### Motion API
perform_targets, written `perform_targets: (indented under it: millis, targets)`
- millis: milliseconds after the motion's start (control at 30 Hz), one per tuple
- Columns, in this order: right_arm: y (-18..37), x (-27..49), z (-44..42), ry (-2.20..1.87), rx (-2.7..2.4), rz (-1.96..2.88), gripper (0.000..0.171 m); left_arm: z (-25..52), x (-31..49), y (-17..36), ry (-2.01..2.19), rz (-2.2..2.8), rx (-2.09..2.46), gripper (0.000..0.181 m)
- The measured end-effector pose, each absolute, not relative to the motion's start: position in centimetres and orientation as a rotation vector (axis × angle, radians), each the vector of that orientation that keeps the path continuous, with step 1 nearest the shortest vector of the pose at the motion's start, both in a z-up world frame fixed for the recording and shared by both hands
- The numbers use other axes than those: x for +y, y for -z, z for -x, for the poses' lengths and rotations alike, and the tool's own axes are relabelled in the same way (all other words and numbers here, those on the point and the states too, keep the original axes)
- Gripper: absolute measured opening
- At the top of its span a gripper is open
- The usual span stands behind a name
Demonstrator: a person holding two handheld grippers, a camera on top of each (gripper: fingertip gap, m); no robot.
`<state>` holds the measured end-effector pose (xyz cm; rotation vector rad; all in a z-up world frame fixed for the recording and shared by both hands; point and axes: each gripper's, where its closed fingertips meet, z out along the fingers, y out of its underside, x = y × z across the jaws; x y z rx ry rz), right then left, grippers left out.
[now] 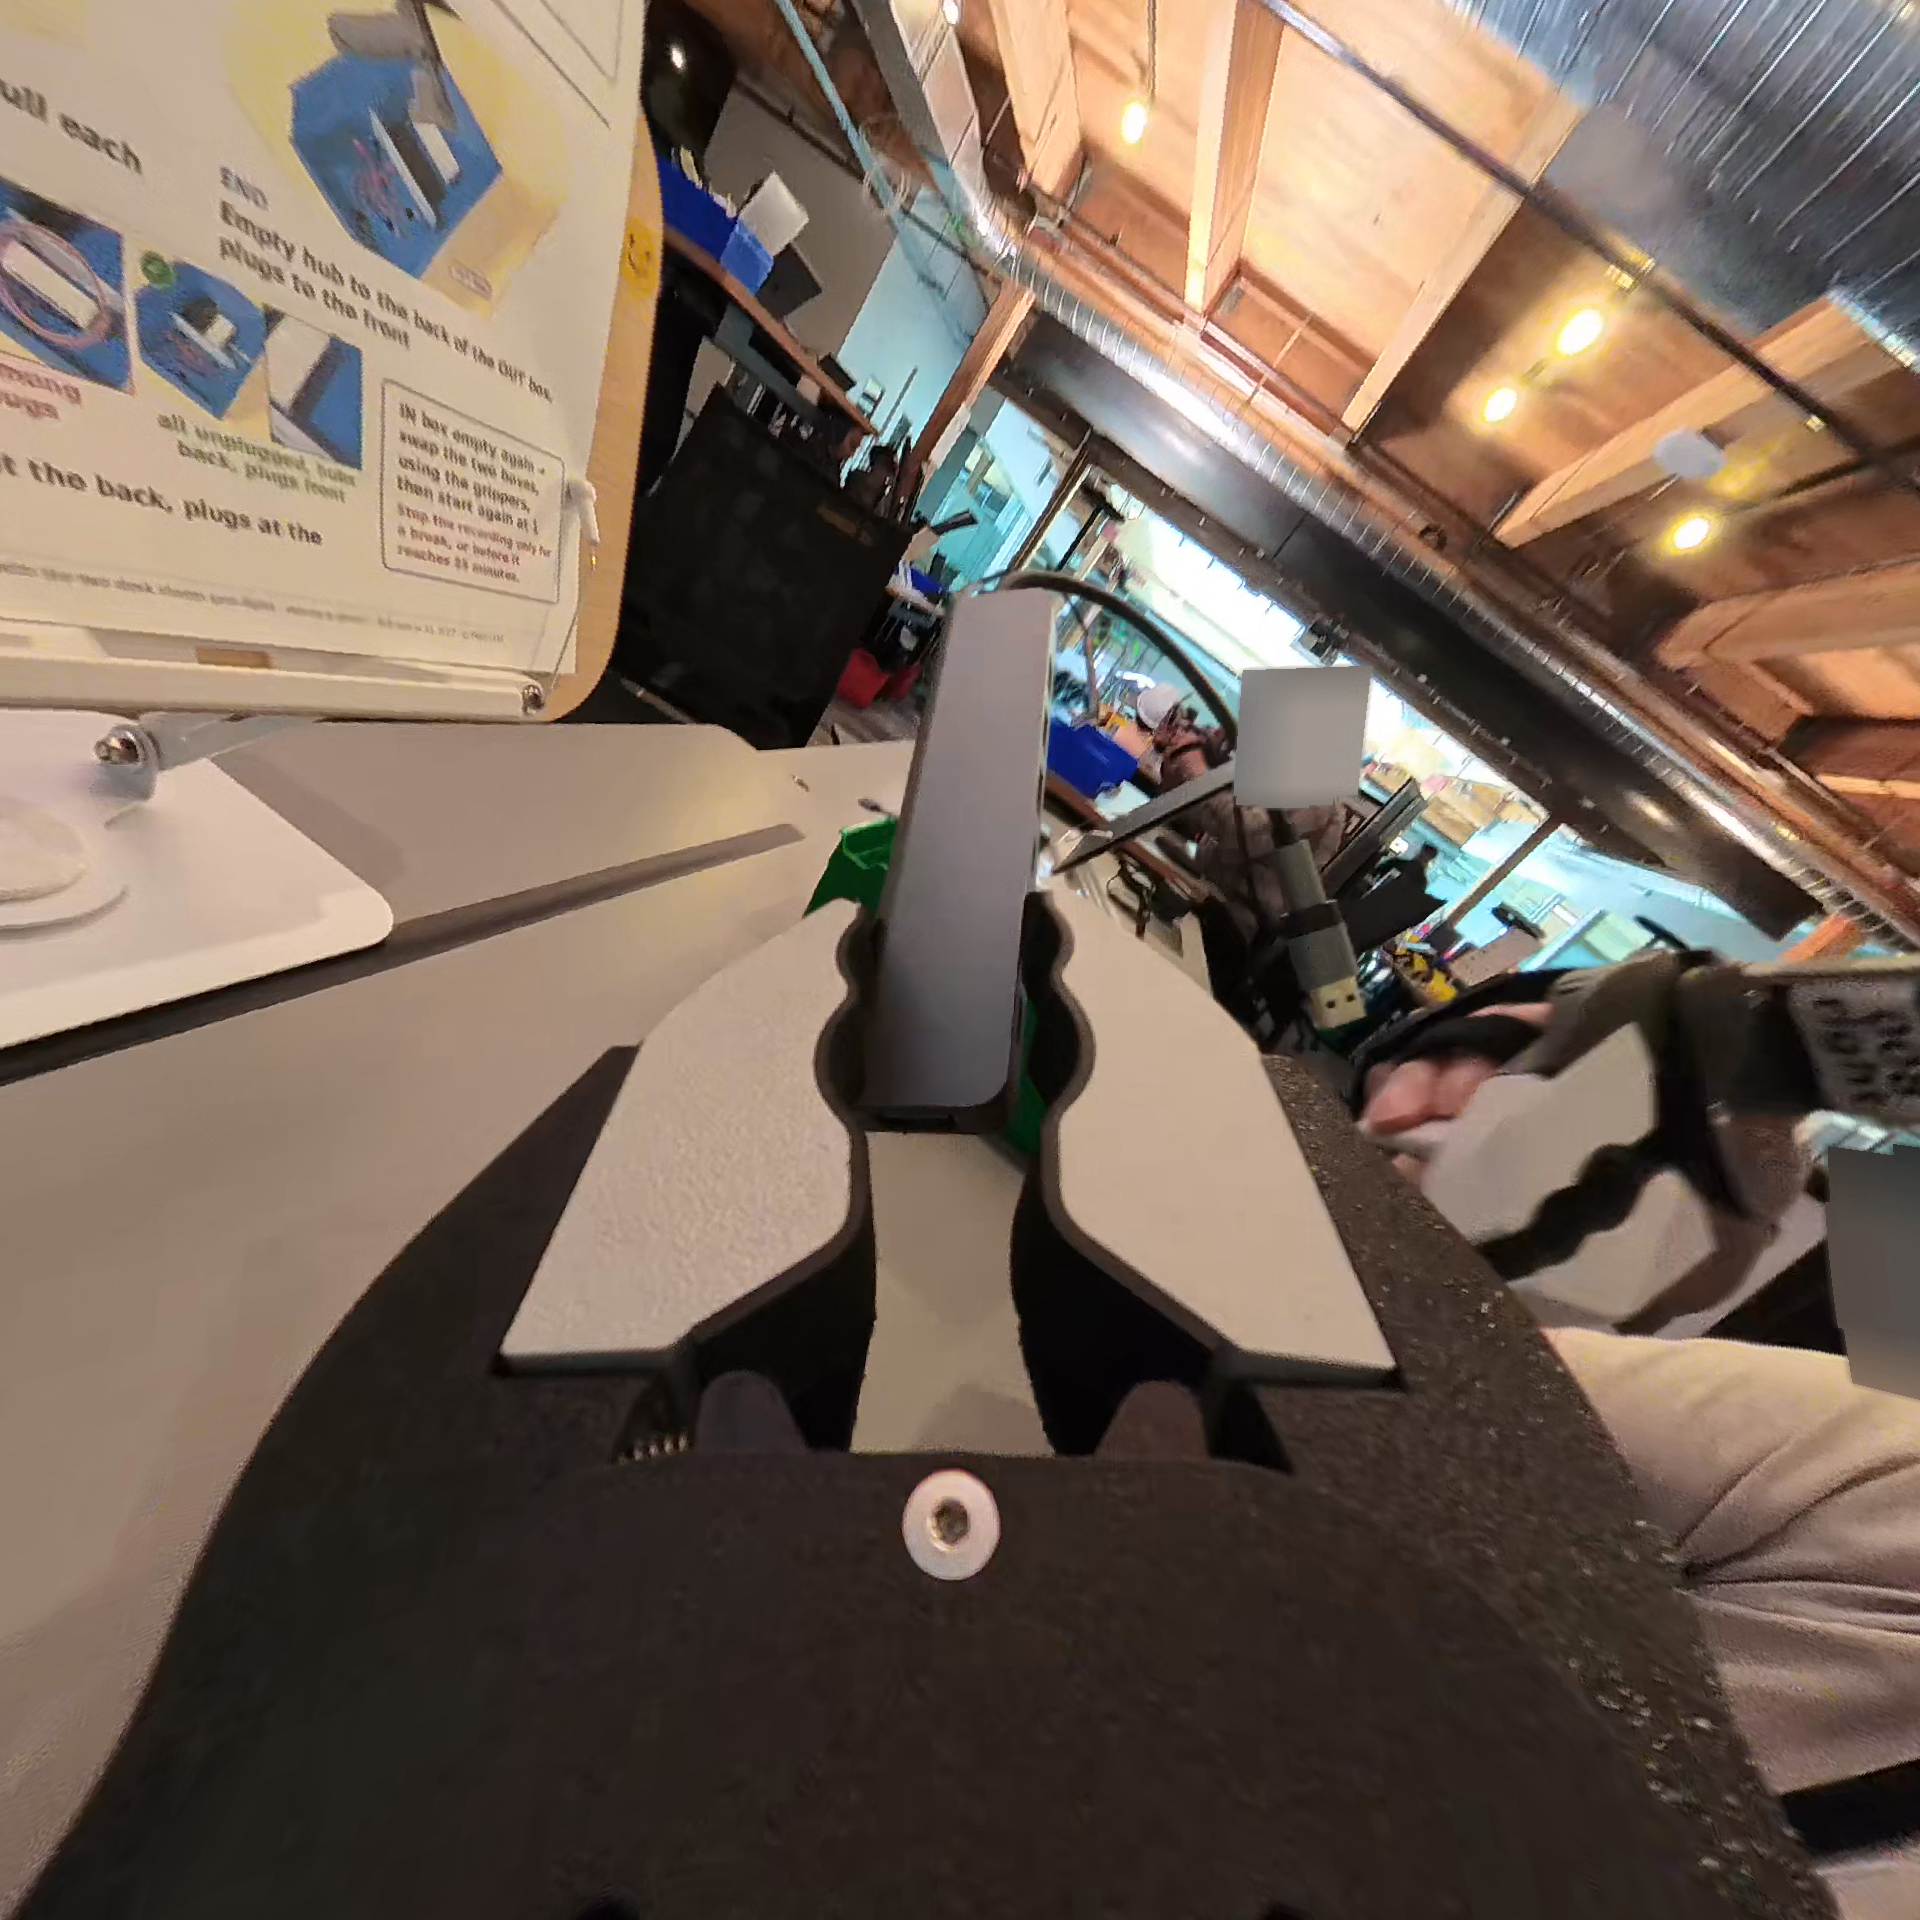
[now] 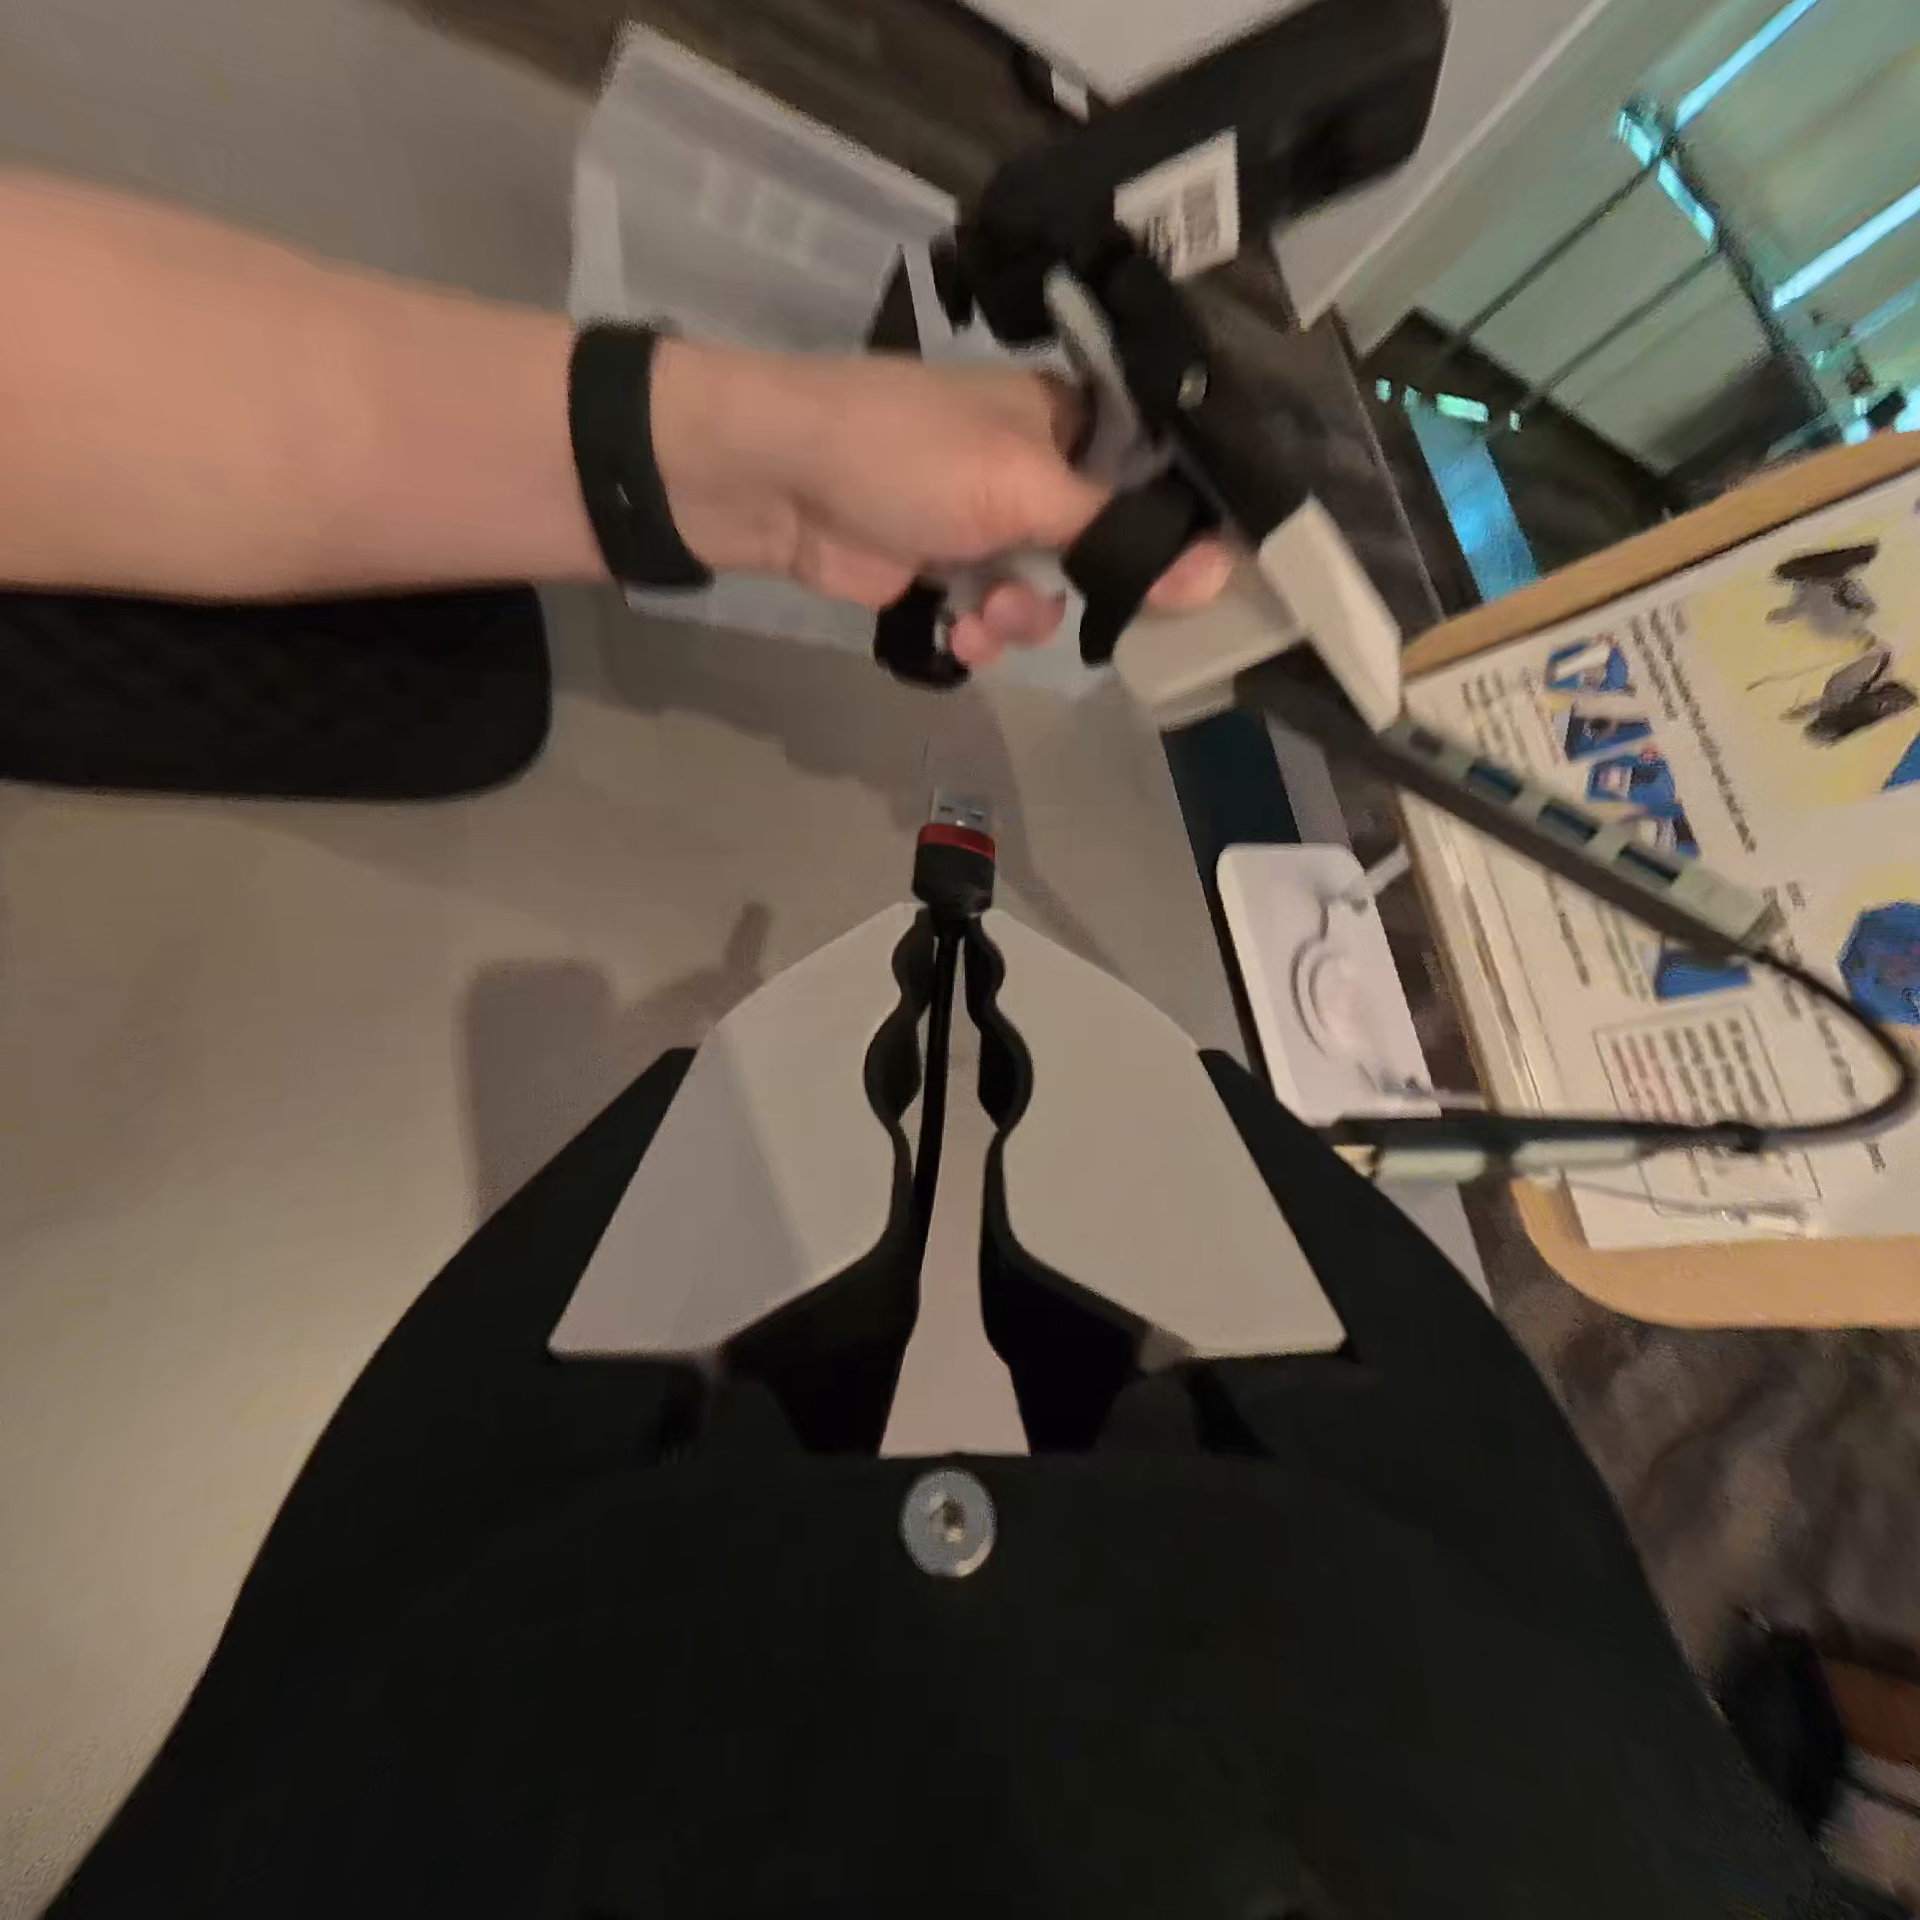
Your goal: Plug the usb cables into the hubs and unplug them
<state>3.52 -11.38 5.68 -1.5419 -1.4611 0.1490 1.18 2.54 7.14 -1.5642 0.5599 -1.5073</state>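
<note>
My left gripper (image 1: 951, 935) is shut on a grey USB hub (image 1: 961, 852) and holds it upright above the table. The hub's own cable arcs over to a grey plug (image 1: 1325, 956) that hangs free. In the right wrist view the hub (image 2: 1579, 831) shows a row of blue ports, held by the left gripper (image 2: 1299, 592) in a hand (image 2: 914, 488). My right gripper (image 2: 951, 925) is shut on a black cable just behind its red-banded USB plug (image 2: 956, 842). The plug points forward, well left of the hub. The right gripper (image 1: 1538, 1205) shows blurred in the left wrist view.
A printed instruction sheet on a wooden board (image 1: 291, 312) stands on a white stand base (image 1: 156, 914) on the grey table (image 1: 260, 1247). A green bin (image 1: 852, 873) sits behind the hub. A black pad (image 2: 260, 686) lies under the forearm. People sit in the workshop behind. The grippers' ends are close to 15 cm from one another.
</note>
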Motion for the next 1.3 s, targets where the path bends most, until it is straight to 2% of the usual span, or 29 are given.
perform_targets:
  millis: [133, 333, 500, 700, 900, 1300]
  targets:
    - [-3.2, -7.0, -4.3, 0.121, -1.357, 1.659, 0.006, -0.3, 2.1, -8.8, 1.540, 1.502, 0.525, 0.027]
    - [-3.7, -0.1, -5.3, 0.307, -0.996, 1.545, 0.006, -2.0, 0.8, -9.5, 1.451, 1.476, 0.554, 0.027]
    - [-3.4, 2.7, -7.6, 0.288, -0.822, 1.554, 0.006, -4.9, 0.0, -7.9, 1.244, 1.502, 0.647, 0.027]
    - [-4.5, 3.0, -8.3, 0.039, -0.680, 1.550, 0.006, -6.5, -0.2, -6.4, 1.115, 1.527, 0.680, 0.026]
    - [-6.9, 2.6, -9.5, 0.236, -0.628, 1.375, 0.006, -7.2, -1.1, -7.0, 1.400, 1.487, 0.536, 0.026]
    - [-9.4, 1.3, -10.0, 0.287, -0.598, 1.245, 0.006, -8.4, -2.7, -7.8, 1.435, 1.416, 0.578, 0.028]
